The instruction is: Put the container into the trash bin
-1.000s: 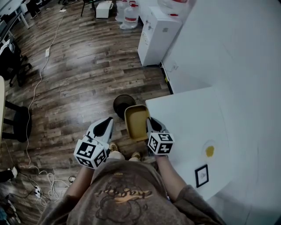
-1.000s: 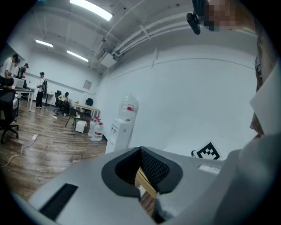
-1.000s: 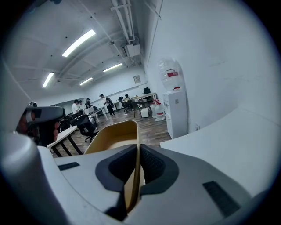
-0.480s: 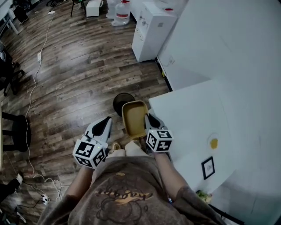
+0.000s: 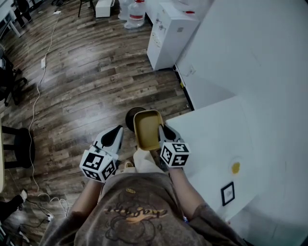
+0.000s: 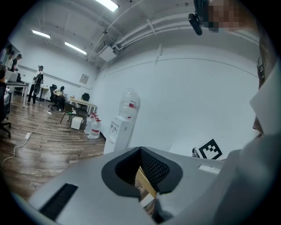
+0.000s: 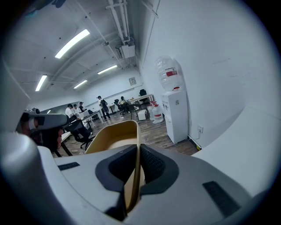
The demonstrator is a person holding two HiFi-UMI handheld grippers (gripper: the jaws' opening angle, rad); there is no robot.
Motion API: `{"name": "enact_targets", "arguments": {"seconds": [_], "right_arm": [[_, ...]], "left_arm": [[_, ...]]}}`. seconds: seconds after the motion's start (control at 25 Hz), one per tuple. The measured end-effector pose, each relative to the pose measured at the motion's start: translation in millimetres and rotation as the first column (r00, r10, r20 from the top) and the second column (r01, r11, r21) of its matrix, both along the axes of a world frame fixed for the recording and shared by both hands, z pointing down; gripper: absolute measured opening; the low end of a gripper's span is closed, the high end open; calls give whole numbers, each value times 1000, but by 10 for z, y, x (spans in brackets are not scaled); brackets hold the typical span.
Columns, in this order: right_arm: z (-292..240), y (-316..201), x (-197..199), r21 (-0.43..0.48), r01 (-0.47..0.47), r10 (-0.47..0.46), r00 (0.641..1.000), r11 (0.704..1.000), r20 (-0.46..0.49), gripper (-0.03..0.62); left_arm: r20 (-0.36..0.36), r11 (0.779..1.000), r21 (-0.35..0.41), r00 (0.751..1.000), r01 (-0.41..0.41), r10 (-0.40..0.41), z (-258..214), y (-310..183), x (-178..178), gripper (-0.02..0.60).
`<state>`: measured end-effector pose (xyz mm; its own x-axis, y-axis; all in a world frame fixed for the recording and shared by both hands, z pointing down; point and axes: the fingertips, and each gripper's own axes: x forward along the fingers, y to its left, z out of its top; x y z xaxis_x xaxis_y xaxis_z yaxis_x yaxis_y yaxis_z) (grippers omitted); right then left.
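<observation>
A tan, oblong container (image 5: 147, 129) hangs above the wooden floor, and my right gripper (image 5: 165, 130) is shut on its right wall. In the right gripper view the thin wall of the container (image 7: 115, 136) runs straight between the pads of the right gripper (image 7: 138, 147). The dark round trash bin (image 5: 131, 116) stands on the floor just beyond, its near right part hidden by the container's far end. My left gripper (image 5: 114, 134) hovers left of the container, apart from it. In its own view the left gripper (image 6: 140, 151) is shut on nothing.
A white table (image 5: 216, 139) with a yellow stain (image 5: 235, 167) and a marker card (image 5: 227, 193) stands at the right. Beyond are a white water dispenser (image 5: 168, 36) and water bottles (image 5: 136, 12). A cable (image 5: 36, 105) trails over the floor at the left.
Both grippers have moved forward with the container, whose far end now overlaps the trash bin more. The table has slid back and right in view.
</observation>
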<state>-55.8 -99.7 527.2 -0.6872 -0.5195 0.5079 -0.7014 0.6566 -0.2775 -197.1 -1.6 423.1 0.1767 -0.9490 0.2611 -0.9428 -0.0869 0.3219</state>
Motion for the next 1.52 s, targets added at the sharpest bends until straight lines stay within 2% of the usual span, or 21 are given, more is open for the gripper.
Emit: {"name": "enact_targets", "arguments": {"seconds": [0.4, 0.68, 0.92, 1.16, 1.52], "right_arm": [[138, -767, -311, -27, 46, -46, 999, 999, 7, 22], [288, -1065, -503, -48, 63, -63, 998, 997, 8, 21], [405, -1230, -707, -62, 31, -30, 1000, 998, 6, 23], [664, -1378, -853, -78, -30, 29, 999, 996, -16, 23], [1370, -1537, -954, -113, -105, 102, 994, 988, -34, 23]], "left_arm": [[3, 999, -16, 999, 34, -34, 94, -806, -278, 3], [11, 999, -13, 999, 52, -51, 173, -1160, -507, 3], [14, 1000, -23, 1000, -13, 13, 282, -1437, -720, 3], [13, 992, -67, 994, -108, 109, 536, -1709, -858, 3], [-15, 973, -145, 984, -178, 178, 1296, -1945, -1024, 3]]}}
